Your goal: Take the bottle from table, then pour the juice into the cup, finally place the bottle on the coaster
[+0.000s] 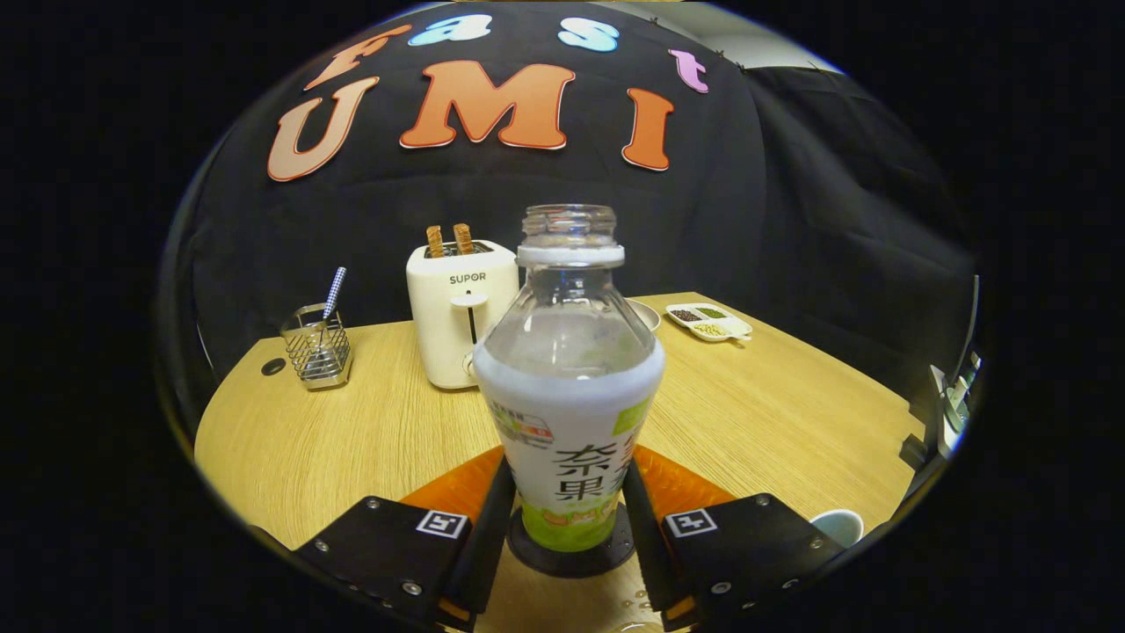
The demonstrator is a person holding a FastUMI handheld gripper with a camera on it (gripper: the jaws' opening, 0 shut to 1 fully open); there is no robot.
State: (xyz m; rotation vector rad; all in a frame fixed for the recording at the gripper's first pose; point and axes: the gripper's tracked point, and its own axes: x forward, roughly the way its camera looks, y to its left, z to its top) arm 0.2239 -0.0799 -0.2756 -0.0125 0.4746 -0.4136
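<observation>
One wooden bench (352, 440) carries a white toaster (457, 316), a wire utensil holder (316, 352) and a divided dish of seeds (710, 321) beyond the uncapped juice bottle (569, 396). That bottle stands upright on the dark round coaster (571, 554), so the placing step looks nearly done. Level and low, the claw (569, 527) flanks its base closely, both fingers seemingly touching the label; opening and backing away comes next, clear of the cup (839, 526).

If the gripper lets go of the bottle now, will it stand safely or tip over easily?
The bottle is upright on a dark coaster, between the gripper fingers, so it probably stays standing. It looks tall, narrow and nearly empty, so likely light and easy to tip. With its cap off, a knock could spill leftovers.
</observation>
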